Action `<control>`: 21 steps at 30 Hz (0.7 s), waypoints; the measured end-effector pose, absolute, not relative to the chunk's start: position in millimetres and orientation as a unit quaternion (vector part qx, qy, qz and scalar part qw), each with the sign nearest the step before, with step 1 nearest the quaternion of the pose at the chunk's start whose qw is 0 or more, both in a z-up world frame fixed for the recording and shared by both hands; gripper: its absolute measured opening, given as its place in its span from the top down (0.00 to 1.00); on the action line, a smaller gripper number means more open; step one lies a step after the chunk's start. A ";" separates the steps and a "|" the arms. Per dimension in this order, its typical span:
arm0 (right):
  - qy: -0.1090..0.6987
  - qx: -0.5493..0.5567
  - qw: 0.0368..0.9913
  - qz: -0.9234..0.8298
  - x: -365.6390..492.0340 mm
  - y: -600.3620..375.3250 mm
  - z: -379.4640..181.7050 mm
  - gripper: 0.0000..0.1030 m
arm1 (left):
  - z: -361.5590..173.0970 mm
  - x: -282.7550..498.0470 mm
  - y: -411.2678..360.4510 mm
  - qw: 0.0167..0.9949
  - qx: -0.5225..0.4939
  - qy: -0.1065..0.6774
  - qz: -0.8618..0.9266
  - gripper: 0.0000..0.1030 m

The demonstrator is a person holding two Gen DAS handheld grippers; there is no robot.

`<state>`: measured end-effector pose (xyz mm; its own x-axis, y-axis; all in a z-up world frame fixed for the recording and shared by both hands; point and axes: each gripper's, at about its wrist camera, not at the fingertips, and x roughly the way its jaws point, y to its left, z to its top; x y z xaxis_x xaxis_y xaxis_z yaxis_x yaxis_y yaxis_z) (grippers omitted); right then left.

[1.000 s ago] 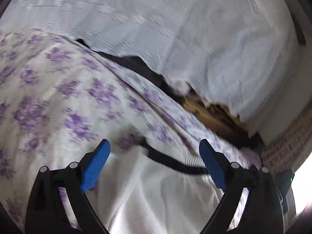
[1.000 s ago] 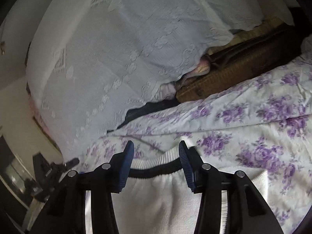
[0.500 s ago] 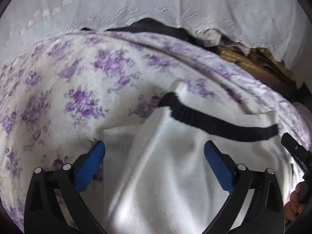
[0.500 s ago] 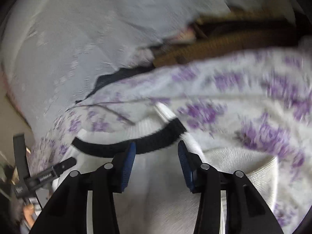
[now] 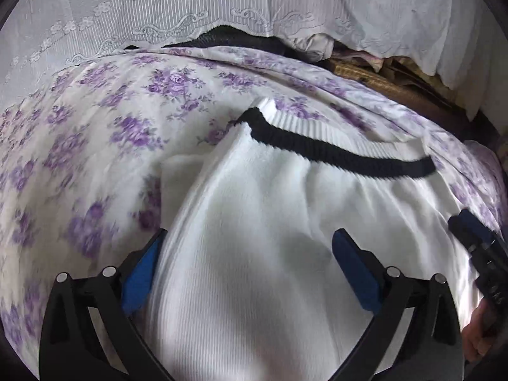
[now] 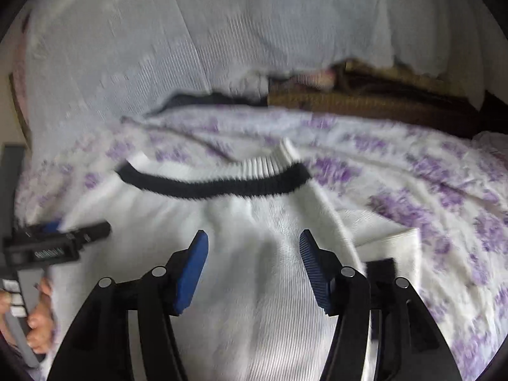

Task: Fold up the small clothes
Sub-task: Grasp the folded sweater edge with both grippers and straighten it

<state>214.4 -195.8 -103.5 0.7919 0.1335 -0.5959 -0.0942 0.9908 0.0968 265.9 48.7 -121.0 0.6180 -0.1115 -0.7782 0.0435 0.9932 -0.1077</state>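
A white knit garment (image 5: 270, 238) with a black-trimmed neckline (image 5: 333, 152) lies on a purple-flowered bedsheet (image 5: 95, 133). Its sides are folded inward and a sleeve part (image 5: 177, 171) sticks out on the left. My left gripper (image 5: 250, 263) is open, low over the garment's body, jaws wide apart and empty. In the right wrist view the same garment (image 6: 254, 270) and neckline (image 6: 216, 187) show. My right gripper (image 6: 254, 263) is open above the garment's middle and holds nothing. Each gripper appears at the edge of the other's view, the right one (image 5: 479, 247) and the left one (image 6: 57, 241).
A white lace cover (image 5: 222, 6) hangs over the far side of the bed. A brown woven basket (image 6: 365, 104) and dark cloth (image 5: 235, 39) sit under it at the back. The flowered sheet (image 6: 428, 197) spreads to both sides of the garment.
Both grippers have pulled back toward the garment's lower body, so the neckline lies farther ahead. The right gripper's jaws have opened wider. The left gripper stays open.
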 end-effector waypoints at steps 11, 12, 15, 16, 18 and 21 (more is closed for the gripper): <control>0.397 0.013 0.915 0.068 174.3 -179.0 -134.2 0.05 | -138.3 202.5 40.2 0.896 -0.005 0.443 -0.027 0.04; 0.403 0.022 0.912 0.074 174.3 -182.2 -135.7 0.03 | -137.6 197.1 40.8 0.898 -0.004 0.440 -0.024 0.04; 0.402 0.027 0.912 0.081 167.3 -185.3 -135.2 0.03 | -138.8 181.6 38.5 0.901 0.012 0.434 -0.011 0.04; 0.405 0.020 0.911 0.078 166.3 -183.1 -136.1 0.03 | -138.8 176.1 37.0 0.903 0.019 0.429 -0.006 0.04; 0.419 -0.011 0.905 0.068 166.0 -175.0 -138.2 0.03 | -136.7 167.4 35.5 0.907 0.025 0.421 0.000 0.04; 0.370 -0.035 0.928 0.024 142.2 -172.1 -126.3 0.03 | -129.8 153.4 37.6 0.915 0.021 0.403 0.004 0.04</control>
<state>142.2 -172.1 -126.3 0.7245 0.0177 -0.6891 -0.0701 0.9964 -0.0481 153.4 37.6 -129.8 0.6755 0.0247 -0.7369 0.0097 0.9991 0.0424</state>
